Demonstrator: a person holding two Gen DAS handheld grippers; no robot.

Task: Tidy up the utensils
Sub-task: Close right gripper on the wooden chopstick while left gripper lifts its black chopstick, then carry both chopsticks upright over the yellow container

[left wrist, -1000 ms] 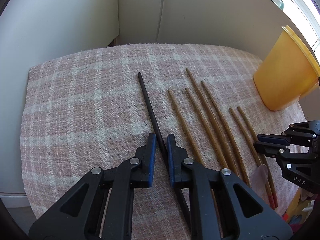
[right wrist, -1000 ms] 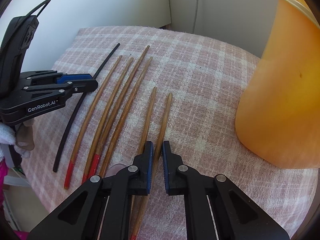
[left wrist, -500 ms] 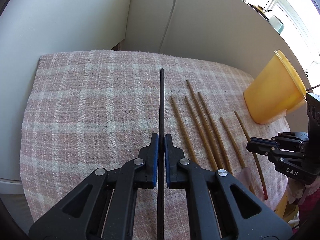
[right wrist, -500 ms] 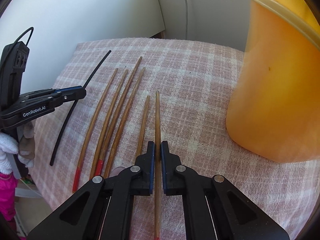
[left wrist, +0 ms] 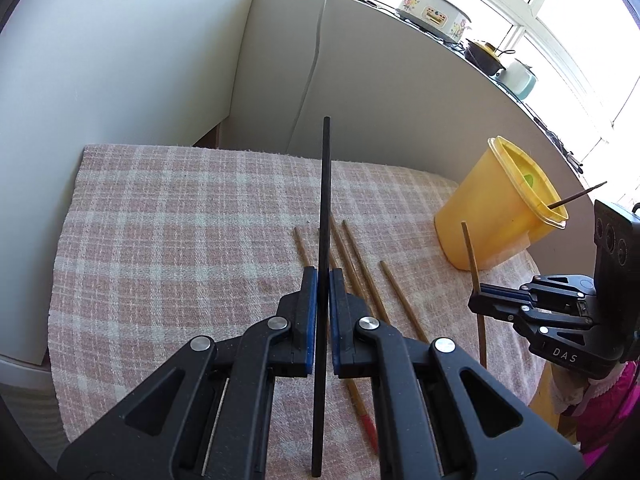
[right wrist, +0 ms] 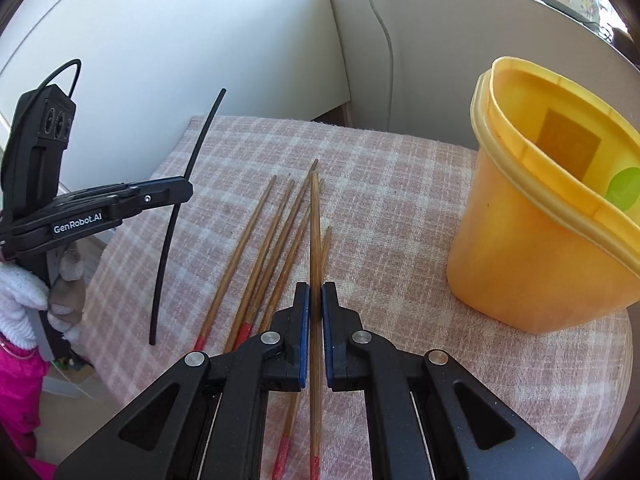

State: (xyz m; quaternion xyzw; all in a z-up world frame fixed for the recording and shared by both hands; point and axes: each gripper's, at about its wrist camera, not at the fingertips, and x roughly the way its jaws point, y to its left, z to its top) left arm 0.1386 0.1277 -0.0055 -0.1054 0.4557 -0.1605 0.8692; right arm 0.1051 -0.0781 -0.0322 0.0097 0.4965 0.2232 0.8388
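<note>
In the left wrist view, the left gripper (left wrist: 323, 280) is clenched on a black chopstick (left wrist: 325, 208), which stands clear above the pink checked cloth (left wrist: 180, 240). Wooden chopsticks (left wrist: 360, 268) lie on the cloth just right of it, and a yellow container (left wrist: 492, 220) stands near the cloth's far right edge. In the right wrist view, the right gripper (right wrist: 315, 296) grasps one wooden chopstick (right wrist: 315, 232) above the others; something green (right wrist: 622, 188), too unclear to name, sits inside the container.
</note>
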